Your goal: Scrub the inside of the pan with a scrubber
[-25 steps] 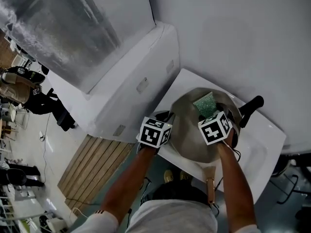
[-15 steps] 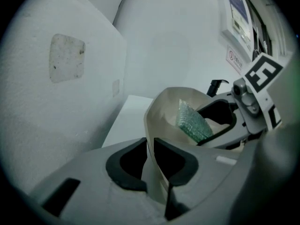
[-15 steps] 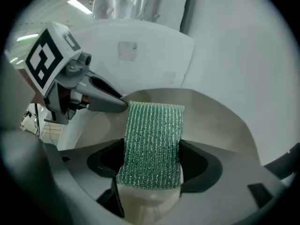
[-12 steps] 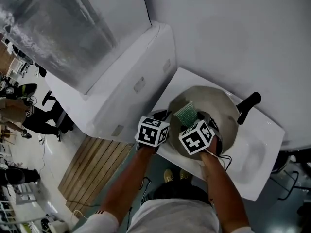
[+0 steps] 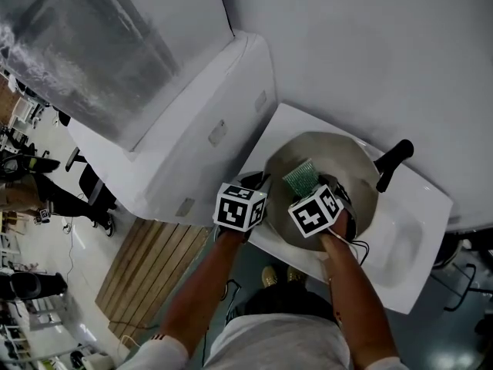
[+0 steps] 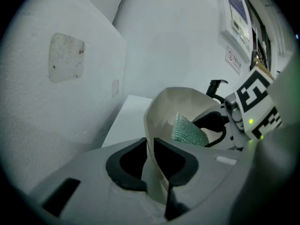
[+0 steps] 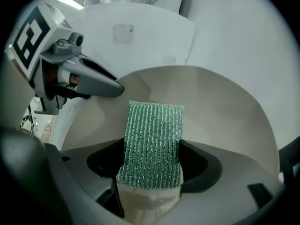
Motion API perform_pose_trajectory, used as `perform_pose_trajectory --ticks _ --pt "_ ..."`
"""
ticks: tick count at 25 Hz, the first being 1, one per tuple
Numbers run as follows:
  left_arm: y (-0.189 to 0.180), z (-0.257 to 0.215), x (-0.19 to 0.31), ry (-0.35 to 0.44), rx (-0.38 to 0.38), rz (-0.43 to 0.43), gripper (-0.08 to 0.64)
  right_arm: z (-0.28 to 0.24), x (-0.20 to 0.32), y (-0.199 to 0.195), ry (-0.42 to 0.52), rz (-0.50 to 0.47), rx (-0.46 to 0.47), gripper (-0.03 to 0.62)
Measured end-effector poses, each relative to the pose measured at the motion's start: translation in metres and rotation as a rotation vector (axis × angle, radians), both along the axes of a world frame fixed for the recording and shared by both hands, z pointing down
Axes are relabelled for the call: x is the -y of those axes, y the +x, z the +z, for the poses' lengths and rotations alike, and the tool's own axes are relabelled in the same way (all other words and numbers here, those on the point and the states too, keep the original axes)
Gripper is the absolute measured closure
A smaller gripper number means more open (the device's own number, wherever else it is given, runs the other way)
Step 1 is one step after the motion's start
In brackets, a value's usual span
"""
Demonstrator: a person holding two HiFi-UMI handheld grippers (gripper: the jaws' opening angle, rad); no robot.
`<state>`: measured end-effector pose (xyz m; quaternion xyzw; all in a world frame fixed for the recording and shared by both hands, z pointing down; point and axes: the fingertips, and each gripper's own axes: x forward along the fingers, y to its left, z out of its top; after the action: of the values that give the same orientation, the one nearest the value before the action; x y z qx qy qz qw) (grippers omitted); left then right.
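Green scrubber (image 7: pixel 152 139) is squeezed tight between the right gripper's (image 7: pixel 151 175) jaws, inside the pan (image 5: pixel 343 156), close to its left wall. The left gripper (image 6: pixel 151 165) bites down on the pan's rim. Around the pan is a white sink (image 5: pixel 408 237). Scrubbing looks under way; how much is left I cannot tell.

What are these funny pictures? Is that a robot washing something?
It isn't a robot. A person holds a grabbing tool with two jaws in each hand. The head view comes from a camera on the person's head, looking down at a white sink. The other two views come from small cameras riding on each tool. The left gripper pinches the rim of a tilted grey pan. The right gripper holds a green scrubber inside the pan. What looks like a black tap stands at the pan's far side.
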<state>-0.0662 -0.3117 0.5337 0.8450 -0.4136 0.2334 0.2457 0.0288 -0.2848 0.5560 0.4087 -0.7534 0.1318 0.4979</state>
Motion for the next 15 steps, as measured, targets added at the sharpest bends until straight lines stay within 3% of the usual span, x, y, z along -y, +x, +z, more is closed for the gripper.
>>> perform_pose_trajectory --ticks 9,15 --pt "0.000 0.000 0.000 0.002 -0.001 0.012 0.500 -0.017 -0.001 0.060 0.041 0.069 -0.092 0.239" --pt "0.000 -0.001 -0.001 0.005 0.002 0.015 0.500 -0.034 -0.024 0.044 0.055 0.020 -0.068 0.239"
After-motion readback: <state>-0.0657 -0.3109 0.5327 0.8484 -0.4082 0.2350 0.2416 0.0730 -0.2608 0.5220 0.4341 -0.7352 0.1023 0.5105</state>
